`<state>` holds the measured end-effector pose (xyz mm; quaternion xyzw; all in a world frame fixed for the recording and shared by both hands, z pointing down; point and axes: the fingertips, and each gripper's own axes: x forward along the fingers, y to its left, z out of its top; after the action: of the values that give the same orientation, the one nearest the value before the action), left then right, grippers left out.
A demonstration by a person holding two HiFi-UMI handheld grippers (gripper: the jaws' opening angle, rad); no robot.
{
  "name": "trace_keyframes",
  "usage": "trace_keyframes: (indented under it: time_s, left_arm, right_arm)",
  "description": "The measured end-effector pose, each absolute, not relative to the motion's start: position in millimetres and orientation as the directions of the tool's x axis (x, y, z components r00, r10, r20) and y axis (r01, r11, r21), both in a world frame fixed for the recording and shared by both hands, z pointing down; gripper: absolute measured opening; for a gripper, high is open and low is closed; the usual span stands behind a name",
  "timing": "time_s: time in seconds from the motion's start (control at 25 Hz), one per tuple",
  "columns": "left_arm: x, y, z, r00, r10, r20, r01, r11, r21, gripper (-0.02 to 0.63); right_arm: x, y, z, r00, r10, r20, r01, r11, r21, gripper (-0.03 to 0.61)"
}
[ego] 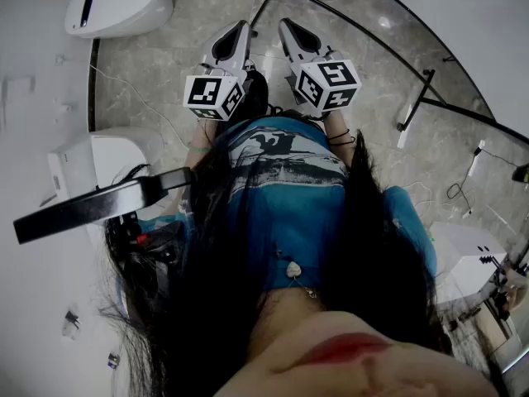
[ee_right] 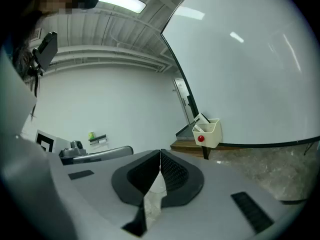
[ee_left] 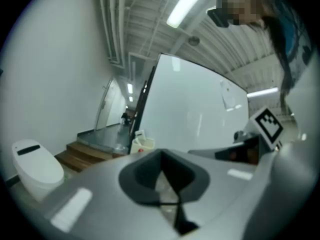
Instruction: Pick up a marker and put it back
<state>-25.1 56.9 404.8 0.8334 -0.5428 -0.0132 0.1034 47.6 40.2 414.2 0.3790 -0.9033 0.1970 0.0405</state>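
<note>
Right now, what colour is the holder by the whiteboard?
The holder is cream with a red dot, best in right gripper view.

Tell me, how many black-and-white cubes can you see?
2. The left cube sits on the left gripper, the right cube on the right gripper, side by side. None seems hidden.

Silver left gripper (ego: 241, 26), black pads (ee_left: 142, 176); grey marbled floor (ego: 157, 73); blue shirt (ego: 289, 222).

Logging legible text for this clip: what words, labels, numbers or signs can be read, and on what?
No readable words or numbers in any view.
Left cube, right cube: black-and-white square patterns only, no letters.
Shirt print: a graphic, no legible words.
Sheet on the whiteboard: too blurred to read.
</note>
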Motion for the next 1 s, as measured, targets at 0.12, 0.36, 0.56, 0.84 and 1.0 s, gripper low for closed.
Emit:
trace_keyframes:
  time_s: [0.12, 0.36, 0.56, 0.84, 1.0]
  left_arm:
    - [-59, 23, 398, 0.415, -0.905, 0.091, -0.900, -0.394, 0.187, 0.002]
    - [-107, -44, 395, 0.437, -0.896, 0.078, -0.887, -0.416, 0.200, 0.002]
    - [-128, -83, 403, 0.478, -0.875, 0.077, -0.859, -0.448, 0.247, 0.002]
    - [-134, -112, 416, 0.503, -0.857, 0.108, -0.841, -0.458, 0.287, 0.002]
    - [-130, -134, 420, 0.510, -0.852, 0.118, -0.838, -0.461, 0.291, 0.002]
  right_arm:
    - [18, 9, 407, -0.702, -0.676, 0.226, -0.708, 0.629, -0.320, 0.012]
    - [-21, -54, 405, -0.677, -0.699, 0.229, -0.730, 0.601, -0.326, 0.011]
    - [-35, -92, 418, -0.640, -0.725, 0.256, -0.762, 0.553, -0.336, 0.012]
    - [-35, -134, 428, -0.600, -0.740, 0.304, -0.794, 0.505, -0.337, 0.012]
    - [-31, -162, 425, -0.595, -0.739, 0.316, -0.802, 0.521, -0.291, 0.012]
